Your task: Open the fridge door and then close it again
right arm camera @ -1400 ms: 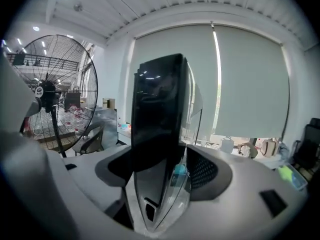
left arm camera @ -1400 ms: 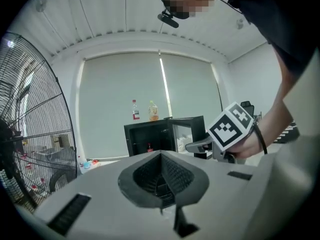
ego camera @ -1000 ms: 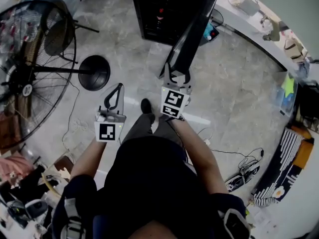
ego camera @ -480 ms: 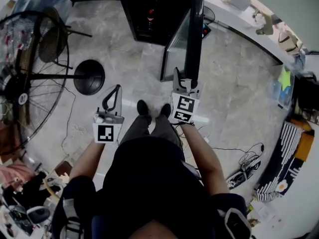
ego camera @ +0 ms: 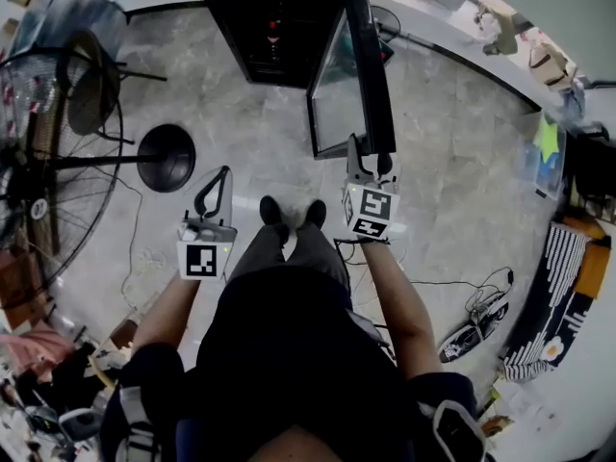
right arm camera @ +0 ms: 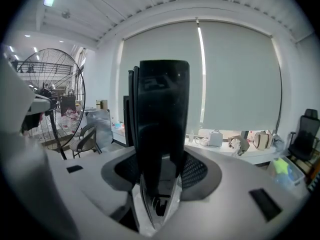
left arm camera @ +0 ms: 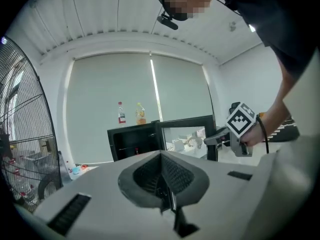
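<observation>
A black, boxy fridge (ego camera: 255, 27) stands on the grey marbled floor (ego camera: 462, 162), its glass-paned fridge door (ego camera: 337, 99) swung open. The right claw (ego camera: 370, 160) has just been closing and grips the door's dark edge. The left claw (ego camera: 225, 172) is closed and empty.

a large black wire-caged pedestal fan (ego camera: 43, 176) stands at the left on the grey marbled floor (ego camera: 260, 133), with its round black base (ego camera: 166, 158) towards the middle. a dark chair (ego camera: 91, 94) sits beside the fan. a long white tabletop (ego camera: 452, 38) carrying bags runs along the upper right. black cables (ego camera: 476, 306) trail near a black-and-white striped item (ego camera: 541, 320).
</observation>
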